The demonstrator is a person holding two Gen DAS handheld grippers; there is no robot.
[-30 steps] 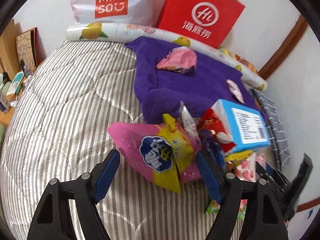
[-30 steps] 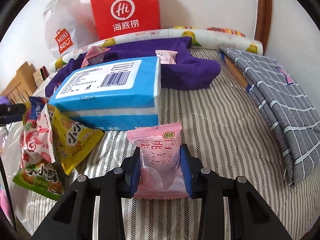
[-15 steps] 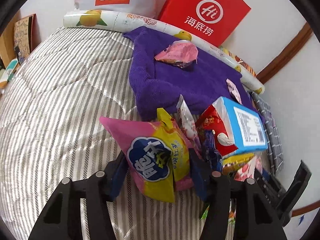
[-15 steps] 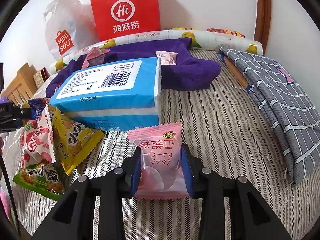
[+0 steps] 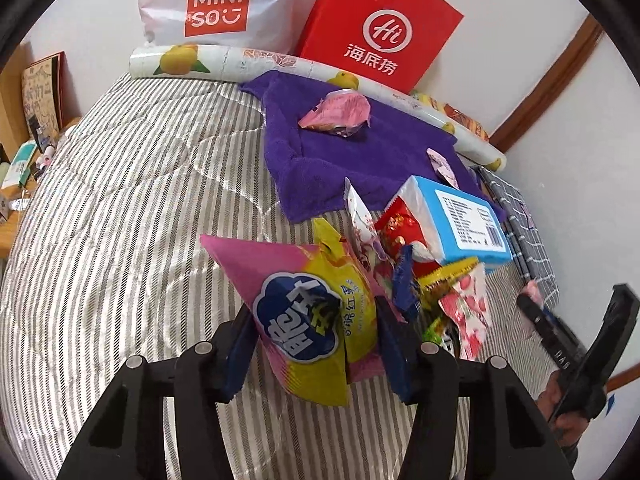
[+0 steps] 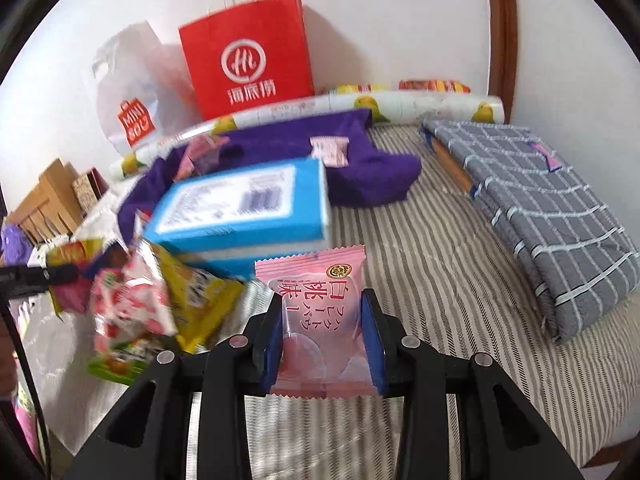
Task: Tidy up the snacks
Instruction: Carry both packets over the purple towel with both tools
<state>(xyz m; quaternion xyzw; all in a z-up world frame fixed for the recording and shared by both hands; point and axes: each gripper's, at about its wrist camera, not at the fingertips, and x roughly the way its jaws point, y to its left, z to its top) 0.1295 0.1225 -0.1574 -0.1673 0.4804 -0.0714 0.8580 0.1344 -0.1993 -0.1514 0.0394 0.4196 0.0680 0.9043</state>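
The left claw point(image 5: 316, 344) is squeezed in on a big pink and yellow chip bag point(image 5: 308, 312). Its blue pads point(image 5: 386, 344) have just been closing, and now they press both sides of the bag, which sits between them over the striped bed point(image 5: 120, 208). The bag looks puffy and very light. It is soft and crinkly, so I think it will squash if squeezed hard, and the chips inside could crack. The shiny skin may slip too. Holding it across the middle, as now, seems fine, with a gentle squeeze.

The right claw point(image 6: 324, 344) is pinched tight on a small pink candy pack point(image 6: 320, 320). The pack stands up between the pads, off the bed. It looks flat, light and a bit stiff at the zigzag ends. The round sweet inside shows low down, right where the pads grip, so it should not slide out.

Just past both claws lies a heap of snacks point(image 6: 132, 304), with a blue box point(image 6: 244, 208) leaning on top. Farther back is a purple towel point(image 5: 340, 160) with a pink bag point(image 5: 338, 114) and a little pink pack point(image 6: 330, 150) resting on it. A red bag point(image 6: 248, 56) and a white bag point(image 5: 208, 4) stand by the wall. A grey checked cloth point(image 6: 540, 208) lies folded on the right.
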